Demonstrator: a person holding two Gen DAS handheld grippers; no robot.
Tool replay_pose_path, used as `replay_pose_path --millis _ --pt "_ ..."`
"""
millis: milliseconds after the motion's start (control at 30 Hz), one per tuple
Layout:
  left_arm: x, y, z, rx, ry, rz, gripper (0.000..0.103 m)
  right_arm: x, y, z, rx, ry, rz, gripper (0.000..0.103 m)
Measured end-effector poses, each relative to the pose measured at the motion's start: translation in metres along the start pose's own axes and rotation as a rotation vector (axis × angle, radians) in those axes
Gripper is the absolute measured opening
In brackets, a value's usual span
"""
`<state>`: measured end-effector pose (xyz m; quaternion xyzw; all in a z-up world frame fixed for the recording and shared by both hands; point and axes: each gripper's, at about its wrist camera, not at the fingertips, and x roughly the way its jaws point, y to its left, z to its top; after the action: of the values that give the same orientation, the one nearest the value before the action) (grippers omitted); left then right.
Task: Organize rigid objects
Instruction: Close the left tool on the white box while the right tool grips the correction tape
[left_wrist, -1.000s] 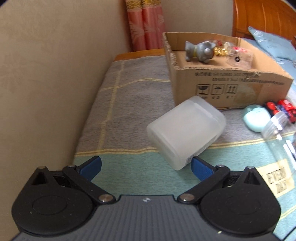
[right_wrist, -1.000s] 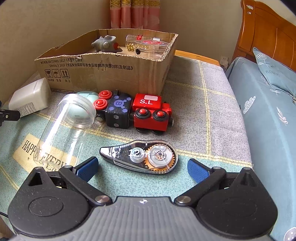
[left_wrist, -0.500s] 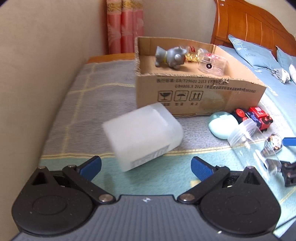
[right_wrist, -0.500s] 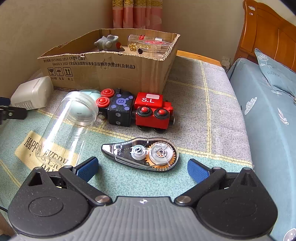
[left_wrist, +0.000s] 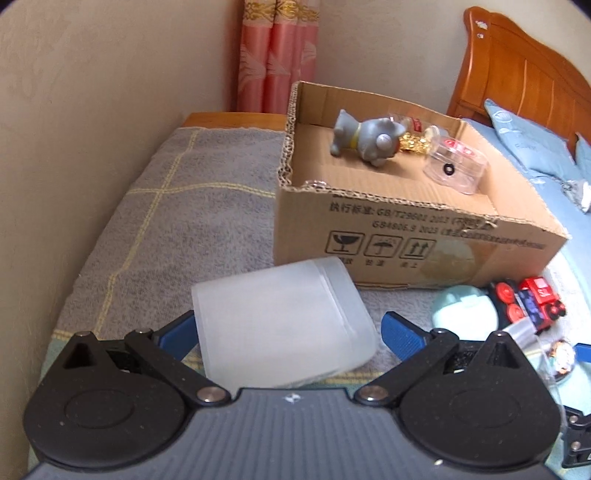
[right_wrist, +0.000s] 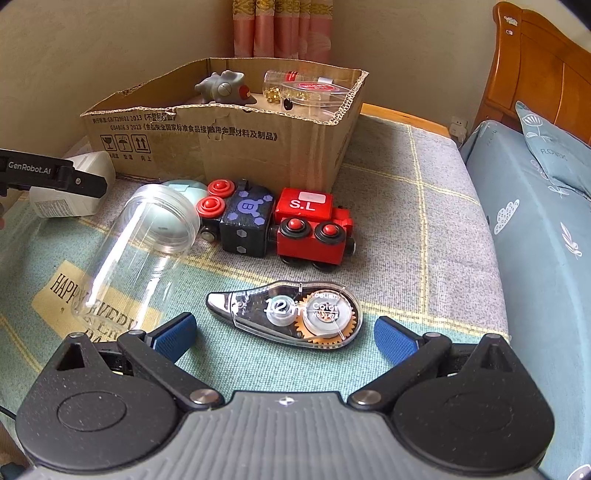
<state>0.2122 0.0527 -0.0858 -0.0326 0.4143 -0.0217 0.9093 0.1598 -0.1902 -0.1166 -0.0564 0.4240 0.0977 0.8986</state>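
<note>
Cardboard box (left_wrist: 424, 236) at the blanket's far edge, some items already inside; frosted white container (left_wrist: 280, 325) before it, between the spread fingers of the left gripper (left_wrist: 286, 330), pickup apparently pending, closure next; right gripper (right_wrist: 282, 334), likewise spread, flanks the correction-tape dispenser (right_wrist: 288, 314)
</note>
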Motion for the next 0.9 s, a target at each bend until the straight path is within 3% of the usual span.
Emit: replay_pose_path --millis 233,367,500,900 --pt "0.0 -0.001 0.0 0.03 -0.012 0.05 0.1 0.004 0.002 0.005 0.008 -0.016 -0.007 0.103" --pt "-0.002 -0.001 -0.001 0.033 -0.015 0.042 0.094 0.004 0.001 0.006 0.007 -0.014 -0.007 0.102" --pt "-0.005 -0.004 0.001 0.046 -0.018 0.049 0.091 0.0 0.0 0.007 0.013 -0.02 -0.007 0.093" --pt "-0.024 0.0 -0.001 0.116 -0.003 0.012 0.085 -0.012 -0.008 0.01 -0.009 -0.003 0.05 0.092"
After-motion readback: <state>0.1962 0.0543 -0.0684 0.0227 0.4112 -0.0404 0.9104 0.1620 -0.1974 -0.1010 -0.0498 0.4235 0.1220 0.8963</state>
